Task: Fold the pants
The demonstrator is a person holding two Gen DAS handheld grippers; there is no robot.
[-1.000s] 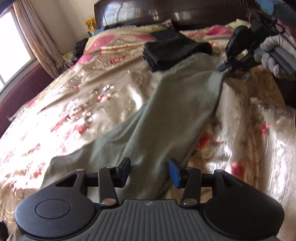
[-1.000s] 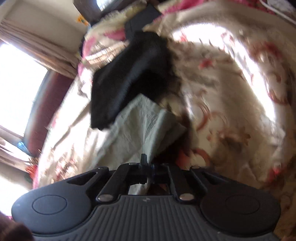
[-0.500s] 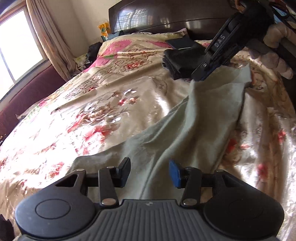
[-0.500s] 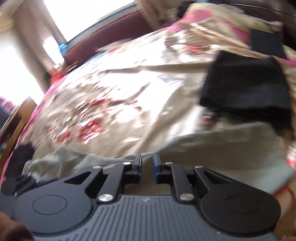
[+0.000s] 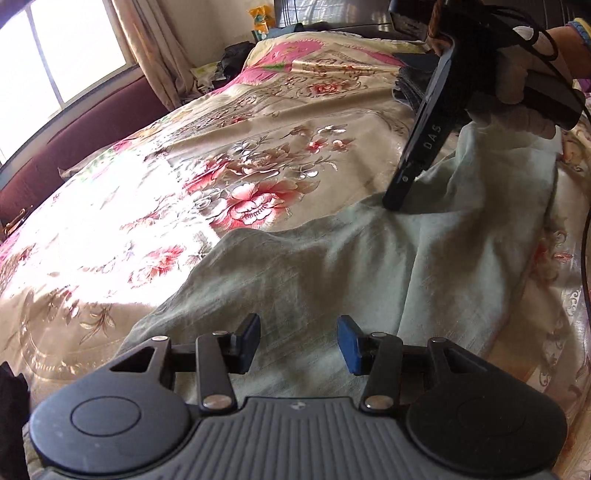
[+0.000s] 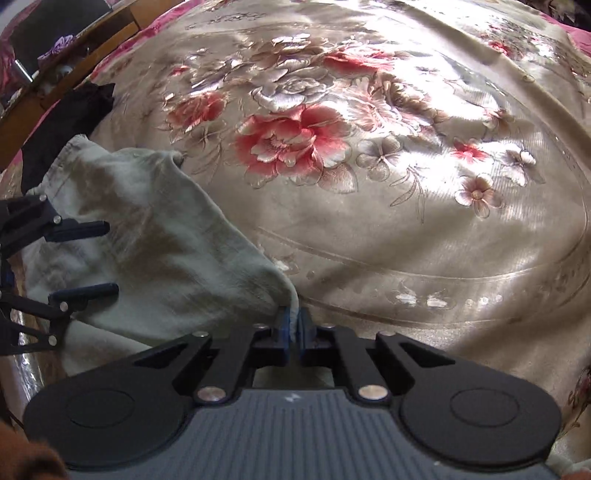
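Observation:
Pale green pants (image 5: pixel 332 266) lie across the floral bedspread (image 5: pixel 221 166), also seen in the right wrist view (image 6: pixel 155 236). My left gripper (image 5: pixel 298 341) is open, its blue pads just above the near part of the pants. My right gripper (image 6: pixel 294 326) is shut on an edge of the pants, pinching a fold of cloth. It shows in the left wrist view (image 5: pixel 395 203) at the upper right, tip down on the pants, held by a gloved hand. The open left gripper shows in the right wrist view (image 6: pixel 86 258) at the left.
A folded black garment (image 5: pixel 413 83) lies near the dark headboard (image 5: pixel 332 11). A window and curtain (image 5: pixel 147 48) are on the left with a maroon bench (image 5: pixel 74 147) below. A dark cloth (image 6: pixel 66 122) and a wooden edge (image 6: pixel 74 62) lie past the pants.
My right gripper has carried the pants edge from near the black garment toward me and the left, lowering onto the pants. The left gripper stays open in place.

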